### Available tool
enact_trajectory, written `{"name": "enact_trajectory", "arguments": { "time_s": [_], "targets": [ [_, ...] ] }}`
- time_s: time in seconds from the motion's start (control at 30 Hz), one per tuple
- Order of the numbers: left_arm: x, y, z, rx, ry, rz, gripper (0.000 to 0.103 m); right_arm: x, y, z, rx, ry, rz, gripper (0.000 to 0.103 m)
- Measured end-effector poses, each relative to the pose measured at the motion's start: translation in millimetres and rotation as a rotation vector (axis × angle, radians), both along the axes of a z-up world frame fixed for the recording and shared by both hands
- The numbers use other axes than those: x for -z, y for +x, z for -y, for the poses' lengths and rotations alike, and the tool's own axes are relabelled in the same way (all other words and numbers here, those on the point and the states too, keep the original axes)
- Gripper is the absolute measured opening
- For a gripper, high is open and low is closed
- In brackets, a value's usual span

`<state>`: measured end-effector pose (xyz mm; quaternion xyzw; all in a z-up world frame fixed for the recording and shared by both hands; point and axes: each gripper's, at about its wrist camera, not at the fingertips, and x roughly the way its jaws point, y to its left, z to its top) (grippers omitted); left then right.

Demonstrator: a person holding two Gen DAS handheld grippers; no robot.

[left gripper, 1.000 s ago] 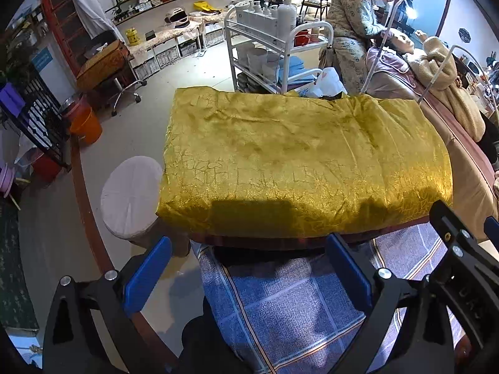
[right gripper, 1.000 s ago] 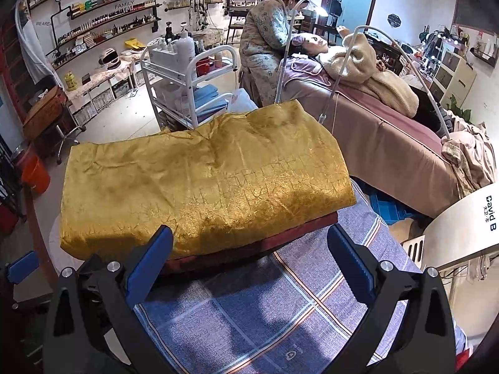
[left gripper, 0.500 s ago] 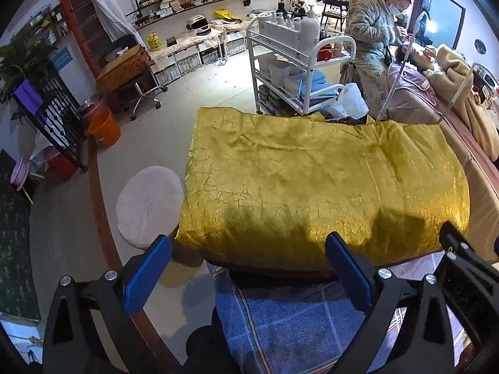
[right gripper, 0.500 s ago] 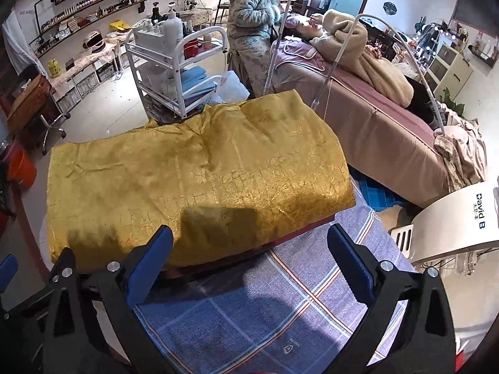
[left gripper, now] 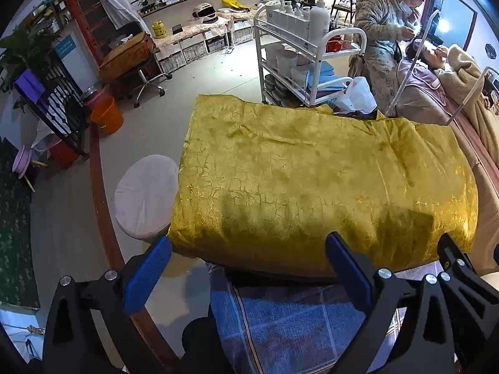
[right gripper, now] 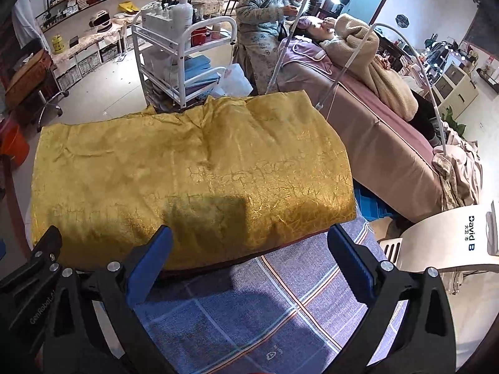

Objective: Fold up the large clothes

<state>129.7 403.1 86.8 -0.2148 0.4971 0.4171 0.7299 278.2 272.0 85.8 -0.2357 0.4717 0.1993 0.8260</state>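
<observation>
The left wrist view alone shows a round white stool [left gripper: 145,198] just beside the left end of the gold cloth [left gripper: 315,187], an orange bucket [left gripper: 106,115] farther back on the floor, and a dark plant [left gripper: 25,46] at the far left. The right wrist view alone shows a white machine [right gripper: 446,243] marked "David B" at the right edge, and most of the length of the pink bed [right gripper: 383,143] where a person lies under a beige blanket [right gripper: 371,71]. Both views show the white cart [left gripper: 299,59] behind the cloth and a standing person in a mask [left gripper: 386,34] bent over the head of the bed. The gold cloth lies folded into a thick oblong on a surface covered by a blue checked sheet [left gripper: 299,321], with a dark red underside showing along its near edge. Its long axis runs left to right across both views, its short sides pointing toward the stool on the left and the bed on the right. The left gripper [left gripper: 246,265] hangs just short of the near edge, jaws spread wide and holding nothing; the right gripper [right gripper: 249,255] does the same farther right along that edge, jaws also wide apart and empty. Each gripper's frame shows at the edge of the other's view. Dark shadows fall on the cloth's near side.
</observation>
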Motion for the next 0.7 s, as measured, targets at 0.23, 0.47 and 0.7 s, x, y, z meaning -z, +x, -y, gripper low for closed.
{"name": "enact_trajectory", "arguments": {
  "time_s": [0.23,0.47,0.7],
  "targets": [
    [1,4,1,0.01,0.015,-0.034,0.097,7,3,-1,-0.009,0.009,-0.031,0.098],
    [2,5,-2,0.01,-0.016,-0.039,0.097,11,5,0,0.001,0.0,-0.068,0.097],
    [6,12,0,0.039,-0.063,-0.045,0.097,11,9,2,0.0,-0.031,-0.068,0.098]
  ]
}}
